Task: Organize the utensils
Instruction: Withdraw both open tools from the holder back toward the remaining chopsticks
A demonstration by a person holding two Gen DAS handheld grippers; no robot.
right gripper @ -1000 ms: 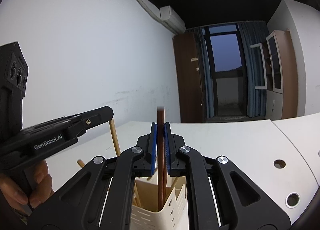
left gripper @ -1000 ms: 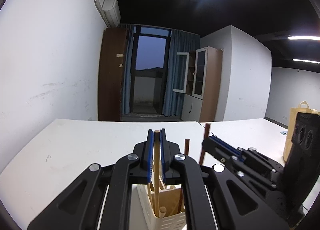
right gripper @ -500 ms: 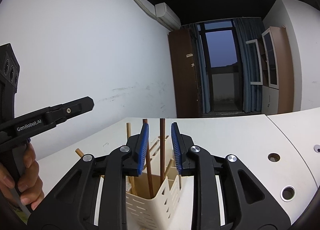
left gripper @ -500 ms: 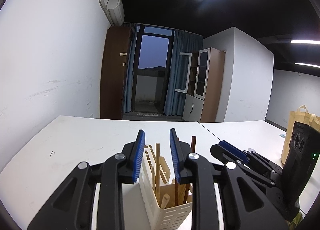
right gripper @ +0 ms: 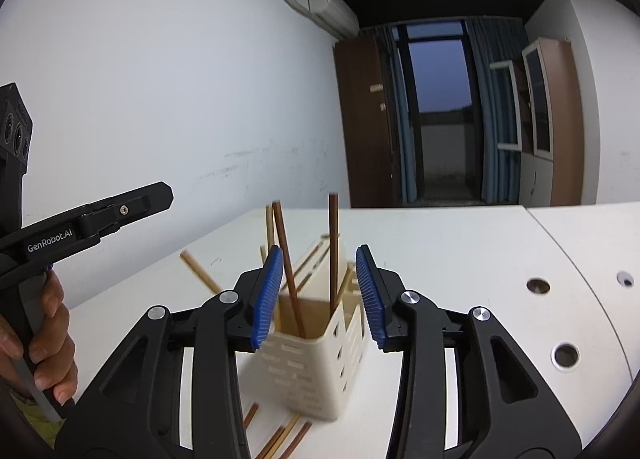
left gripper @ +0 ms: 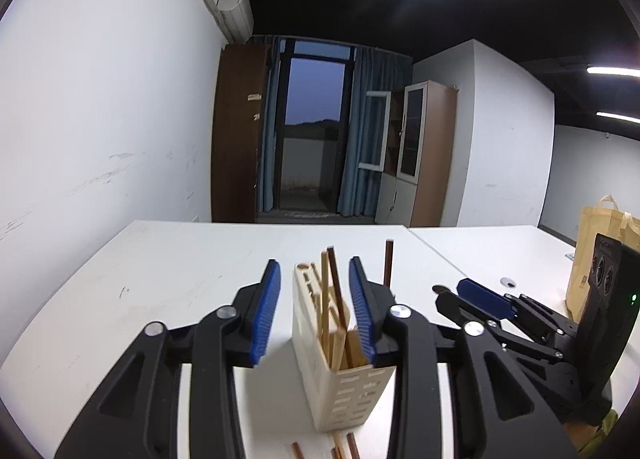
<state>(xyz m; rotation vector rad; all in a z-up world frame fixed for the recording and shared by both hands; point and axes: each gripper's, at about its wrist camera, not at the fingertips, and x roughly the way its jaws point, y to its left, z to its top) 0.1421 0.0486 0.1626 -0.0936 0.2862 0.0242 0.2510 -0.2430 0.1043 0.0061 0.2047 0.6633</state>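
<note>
A cream slotted utensil holder [left gripper: 344, 387] [right gripper: 316, 375] stands on the white table and holds several wooden chopsticks [left gripper: 334, 299] [right gripper: 333, 251], light and dark brown, standing or leaning in it. My left gripper [left gripper: 314, 311] is open and empty, its blue pads on either side of the holder's top, a little behind it. My right gripper [right gripper: 320, 295] is open and empty, also straddling the holder's top. Loose chopsticks [right gripper: 286, 437] [left gripper: 344, 449] lie on the table in front of the holder. The right gripper also shows at the right of the left wrist view [left gripper: 484, 299].
The white table [left gripper: 160, 279] runs back to a wall at the left. Round cable holes [right gripper: 538, 286] are in the table at the right. A tan paper bag [left gripper: 592, 255] stands at the far right. The hand holding the left gripper [right gripper: 44, 339] is at the left.
Both grippers opened and let go of the chopsticks they held, which now stand in the holder. Both grippers have drawn back and up from the holder.
</note>
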